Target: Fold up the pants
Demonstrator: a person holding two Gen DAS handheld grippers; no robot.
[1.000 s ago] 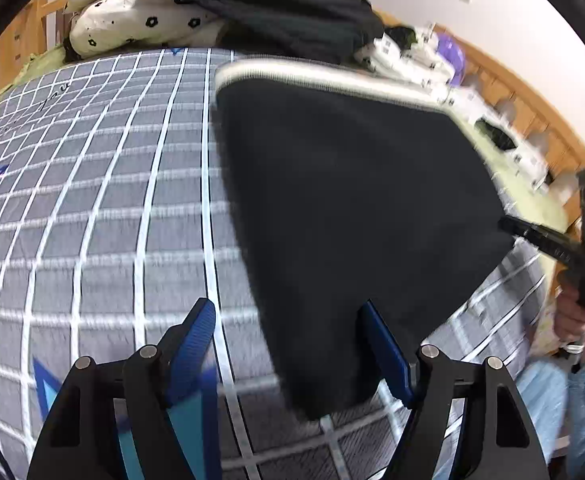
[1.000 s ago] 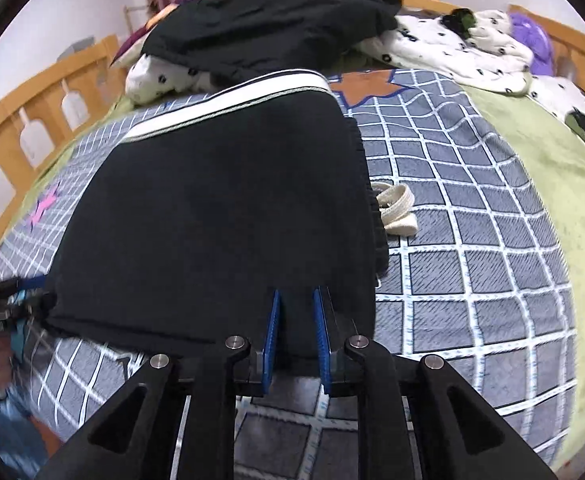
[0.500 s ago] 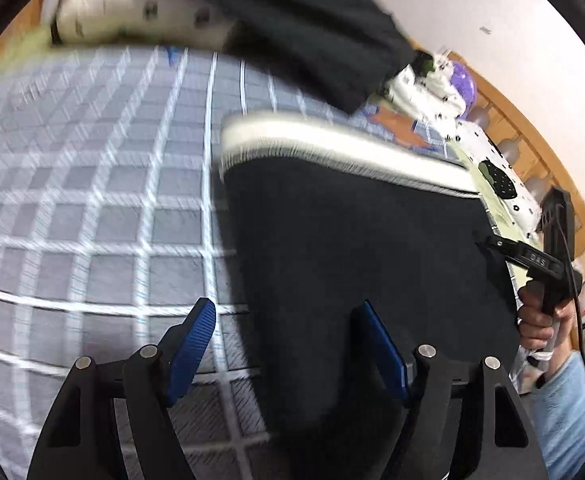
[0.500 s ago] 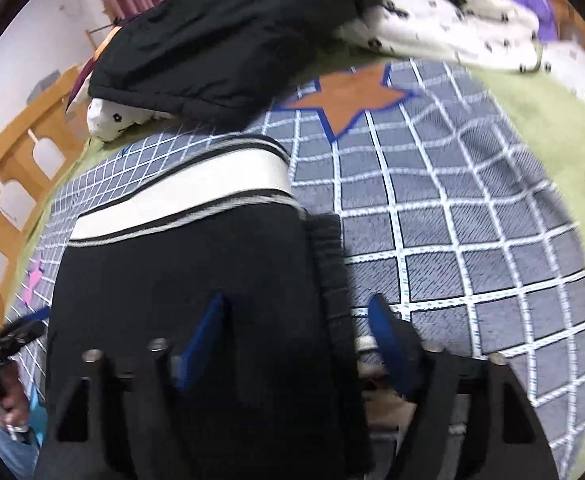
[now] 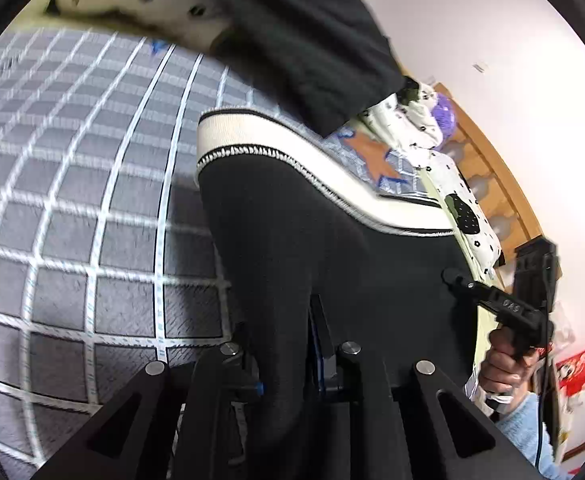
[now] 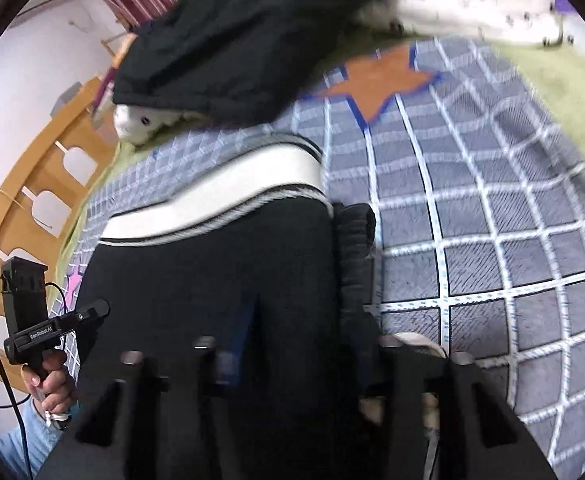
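In the view from my left hand, my left gripper (image 5: 288, 344) fills the bottom centre of the frame, its jaws having just closed narrow on a raised fold of the black pants (image 5: 332, 248). The pants run from the bottom centre up to a cream waistband (image 5: 292, 156) in the middle of the frame. They lie on a grey blanket (image 5: 92, 208) crossed by white grid lines, which covers the left half. A loose pile of dark clothing (image 5: 312, 40) hangs across the top centre, hiding what lies behind it, with white dotted bedding (image 5: 132, 0) at the upper left. At the right edge, my right hand (image 5: 500, 364) grips the handle of my right gripper, seen side-on against a pale wall and a wooden bed rail (image 5: 492, 184).

In the view from my right hand, my right gripper (image 6: 304, 332) sits low in the centre, its jaws having just been closing around the pants' dark edge (image 6: 356, 248); the frame is blurred, but the cloth appears pinched between them. The waistband arcs across the middle. An orange star (image 6: 376, 80) on the blanket shows at upper centre, partly covered by the dark pile (image 6: 244, 40). My left hand (image 6: 52, 388) and its tool show at the lower left, before the bed rail.
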